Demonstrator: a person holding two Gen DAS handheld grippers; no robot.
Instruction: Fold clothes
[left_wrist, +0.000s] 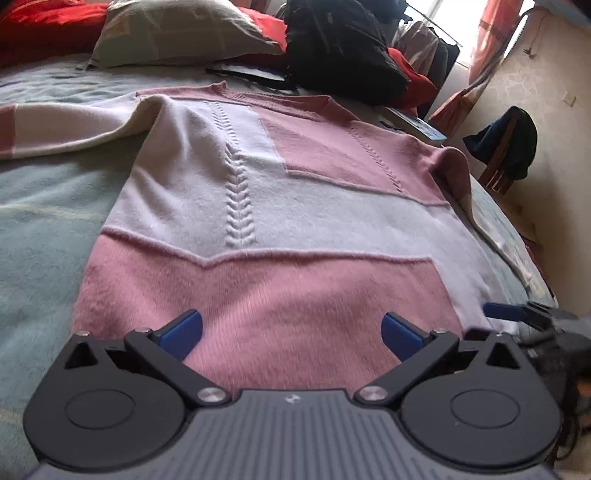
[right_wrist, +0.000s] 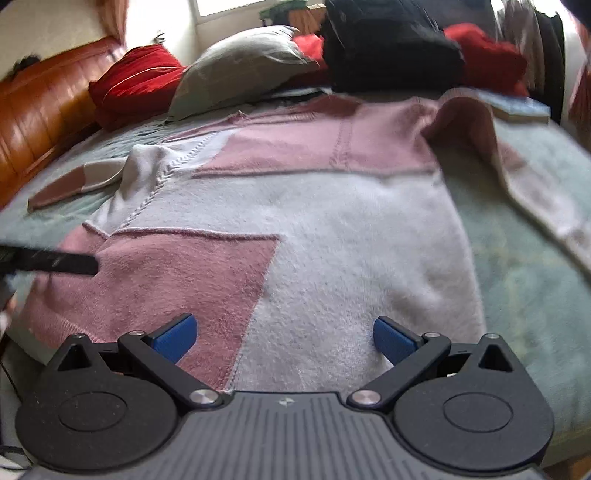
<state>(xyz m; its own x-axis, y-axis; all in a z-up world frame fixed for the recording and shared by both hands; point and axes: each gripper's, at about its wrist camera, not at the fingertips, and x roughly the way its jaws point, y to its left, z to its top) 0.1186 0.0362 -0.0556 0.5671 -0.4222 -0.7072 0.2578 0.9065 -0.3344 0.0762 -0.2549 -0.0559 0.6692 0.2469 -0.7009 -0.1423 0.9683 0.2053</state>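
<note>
Pink-and-white knit sweater (left_wrist: 266, 206) lies spread flat on the bed (left_wrist: 40, 221), hem toward both grippers, neckline toward the pillow (left_wrist: 173, 33) and black backpack (left_wrist: 340, 48) at the far end.

Left gripper (left_wrist: 291, 332): fingers spread wide, nothing between them, poised over the pink hem panel. Right gripper (right_wrist: 284, 336): fingers likewise spread and empty, over the hem where pink meets white. Cannot tell whether either touches the knit.

One sleeve (right_wrist: 532, 192) trails off toward the bed edge on the right side; the other sleeve (right_wrist: 77, 184) lies out across the blanket on the left.

Risks, as judged from here:
- Knit looks soft and fuzzy; a shallow pinch may catch only the top layer, so front lifts away from back and the fold bunches.
- Uneven grips at the two hem corners would skew the fold line.
- Folding hem to neck with sleeves still out would leave them dangling outside the bundle; the right sleeve near the edge could slide off the bed.
- Backpack and a book (right_wrist: 517, 107) sit close to the shoulders; a carried hem could land on them or drag them.
- Right-wrist view is blurred, so the hem edge is hard to place.
</note>
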